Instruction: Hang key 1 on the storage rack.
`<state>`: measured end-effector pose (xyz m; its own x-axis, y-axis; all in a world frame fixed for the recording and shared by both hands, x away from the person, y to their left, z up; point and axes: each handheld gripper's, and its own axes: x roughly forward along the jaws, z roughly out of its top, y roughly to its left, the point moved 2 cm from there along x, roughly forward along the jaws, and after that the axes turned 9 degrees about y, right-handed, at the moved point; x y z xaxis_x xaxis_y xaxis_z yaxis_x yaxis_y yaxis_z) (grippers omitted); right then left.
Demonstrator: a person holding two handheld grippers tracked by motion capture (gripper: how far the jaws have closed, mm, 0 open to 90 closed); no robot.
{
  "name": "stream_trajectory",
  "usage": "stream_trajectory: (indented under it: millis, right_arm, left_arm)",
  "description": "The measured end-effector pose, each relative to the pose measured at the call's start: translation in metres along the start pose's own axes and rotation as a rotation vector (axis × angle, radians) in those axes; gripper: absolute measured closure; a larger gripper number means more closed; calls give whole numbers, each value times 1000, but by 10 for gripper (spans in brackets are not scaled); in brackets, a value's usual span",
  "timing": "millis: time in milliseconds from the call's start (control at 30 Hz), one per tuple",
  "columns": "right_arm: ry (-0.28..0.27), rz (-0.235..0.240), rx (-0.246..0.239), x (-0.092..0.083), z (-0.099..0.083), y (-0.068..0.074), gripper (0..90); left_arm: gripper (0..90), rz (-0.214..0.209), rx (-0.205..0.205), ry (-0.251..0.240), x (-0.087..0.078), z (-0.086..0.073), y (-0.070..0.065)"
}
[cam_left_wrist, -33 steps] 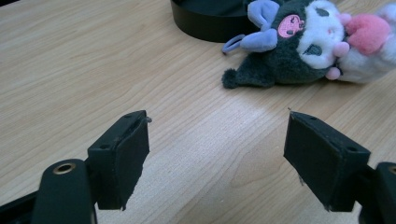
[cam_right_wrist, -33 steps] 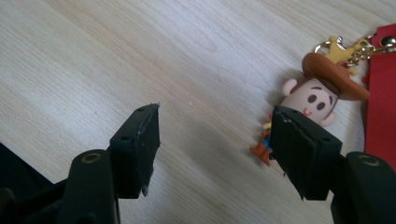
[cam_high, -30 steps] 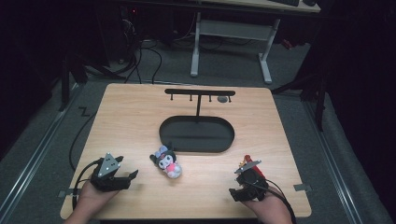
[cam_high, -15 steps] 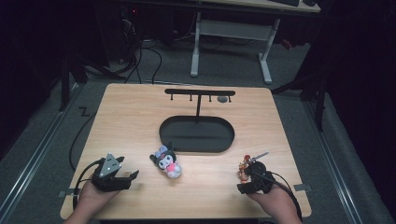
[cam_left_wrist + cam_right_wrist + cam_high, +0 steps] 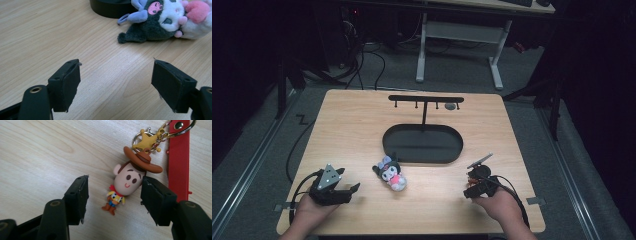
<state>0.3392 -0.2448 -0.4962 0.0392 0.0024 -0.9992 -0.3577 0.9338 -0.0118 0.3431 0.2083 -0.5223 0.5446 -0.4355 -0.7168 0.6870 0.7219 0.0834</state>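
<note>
Black jaws of the right gripper (image 5: 113,195), near the desk's right front corner, had just been closing around the cowboy keychain (image 5: 128,180), not yet grasping; pickup appeared imminent.

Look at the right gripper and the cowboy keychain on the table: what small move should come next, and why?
Probably shift the right gripper slightly so the figure sits centred, then finish closing. Its jaws have just been closing around the cowboy keychain, which lies flat on the table. One pad looks to be at the head; the other stands clear, so nothing is gripped yet.
</note>
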Motion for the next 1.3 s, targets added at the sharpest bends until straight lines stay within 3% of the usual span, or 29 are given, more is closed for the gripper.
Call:
stream_trajectory:
  millis: [100,533,667,867,1300]
  right_arm:
    - [2,-15,11,5,2,-1,391]
    - [13,-36,-22,13,9,-8,455]
    - [11,-8,-12,15,9,-11,486]
    - [9,-13,-15,14,11,-11,550]
    - [26,-12,-26,13,13,-11,564]
  left_arm:
    - [236,0,2,7,1,-1,0]
    - [237,-8,-2,8,3,0,1]
    - [237,-7,-6,6,2,0,1]
    - [237,-12,-8,9,2,-1,1]
    - [238,-14,-9,3,1,-1,1]
